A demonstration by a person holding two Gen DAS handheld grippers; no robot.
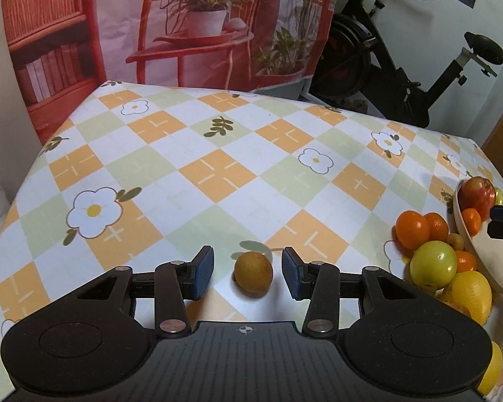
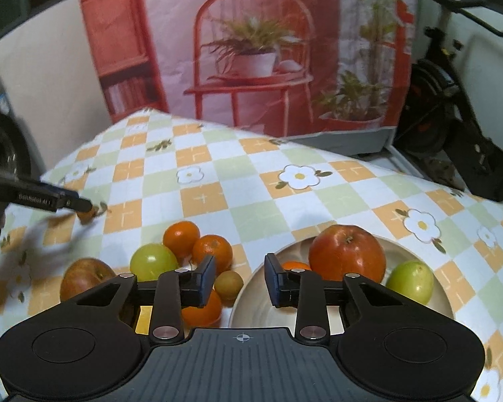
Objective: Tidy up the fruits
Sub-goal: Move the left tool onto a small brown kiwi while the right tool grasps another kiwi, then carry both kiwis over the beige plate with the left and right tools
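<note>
Left tongs (image 1: pixel 248 273) spread around one brown fruit (image 1: pixel 253 274), right tongs (image 2: pixel 239 279) spread, bowl (image 2: pixel 419 296) holding three fruits

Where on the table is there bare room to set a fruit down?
The tablecloth lies bare from the left gripper and its small brown fruit back to the printed backdrop. It is crowded at the right, where loose fruit packs against the bowl, by the right gripper.

Both wrist views low, near tablecloth (image 1: pixel 191 154) — facing backdrop; share fruit pile (image 2: pixel 184 254).
</note>
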